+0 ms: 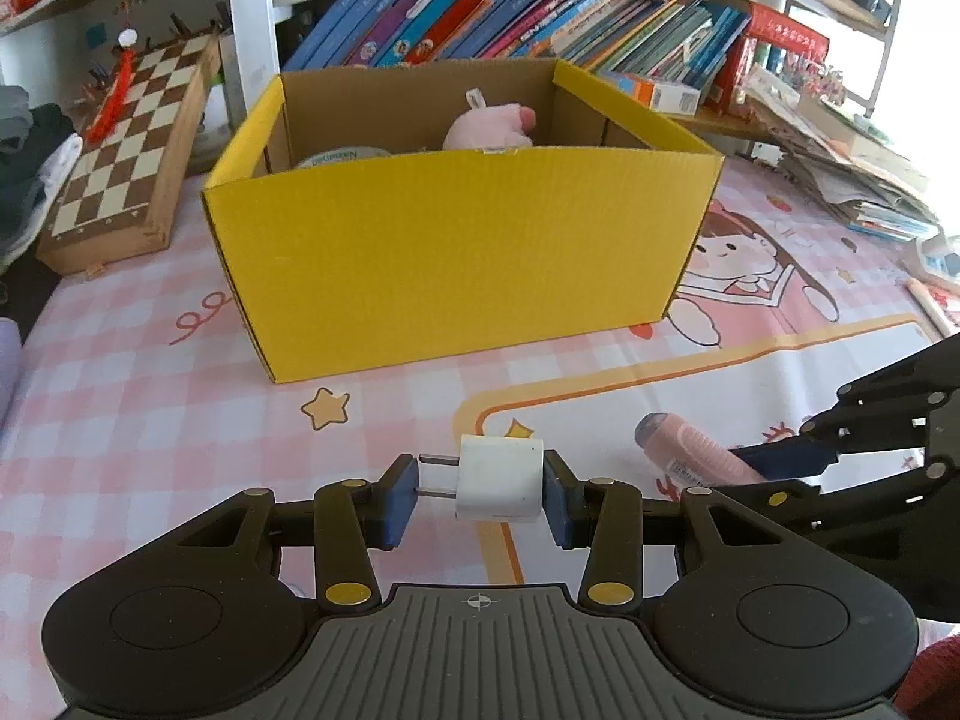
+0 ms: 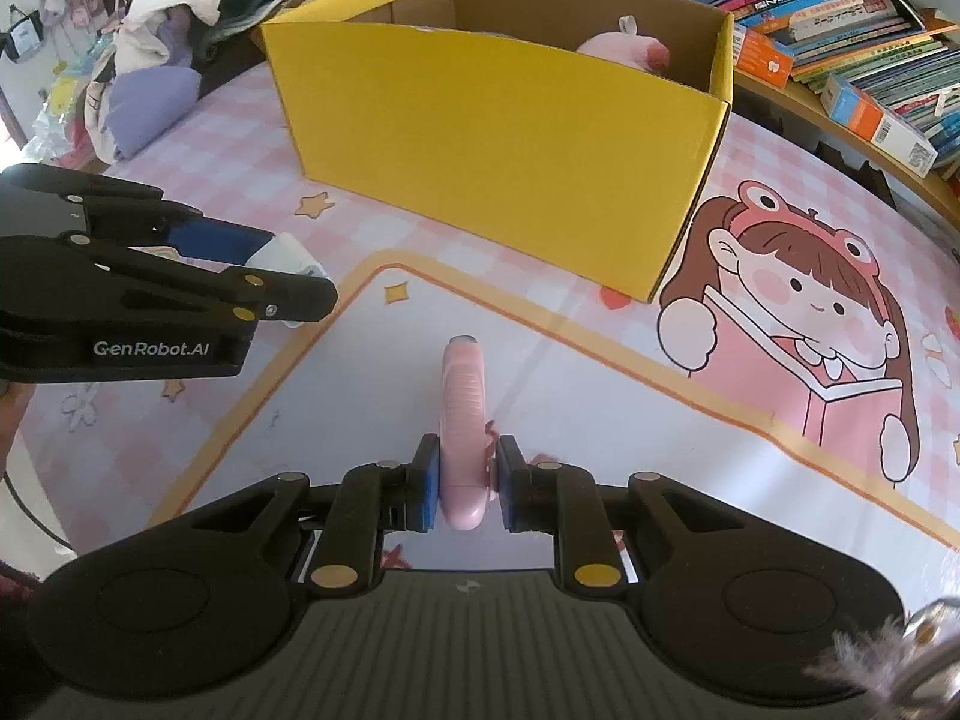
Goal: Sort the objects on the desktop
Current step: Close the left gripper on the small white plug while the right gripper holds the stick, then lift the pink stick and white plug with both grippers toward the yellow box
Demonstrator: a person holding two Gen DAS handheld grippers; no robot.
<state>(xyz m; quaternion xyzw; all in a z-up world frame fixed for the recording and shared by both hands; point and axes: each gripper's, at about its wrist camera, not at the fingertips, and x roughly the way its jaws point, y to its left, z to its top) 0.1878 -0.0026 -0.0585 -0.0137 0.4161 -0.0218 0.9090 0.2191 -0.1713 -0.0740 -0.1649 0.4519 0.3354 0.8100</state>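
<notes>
Grippers both clamped: my left gripper (image 1: 480, 489) pinches the light, rigid charger plug (image 1: 501, 480) by its flat sides; my right gripper (image 2: 462, 489) squeezes the slick pink tube (image 2: 461, 414) near its base.

"GenRobot.AI" stands in white on the left claw's (image 2: 288, 294) black body — book titles too small to read

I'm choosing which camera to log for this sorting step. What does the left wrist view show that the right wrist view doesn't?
Only the left wrist view: the white plug adapter clamped in the left gripper, prongs visible, and a white tape roll inside the box.
Only the right wrist view: the right gripper shut on the pink utility knife, and the cartoon girl print in full.
Both: the yellow box, the pink plush inside it, the chessboard and the books.
</notes>
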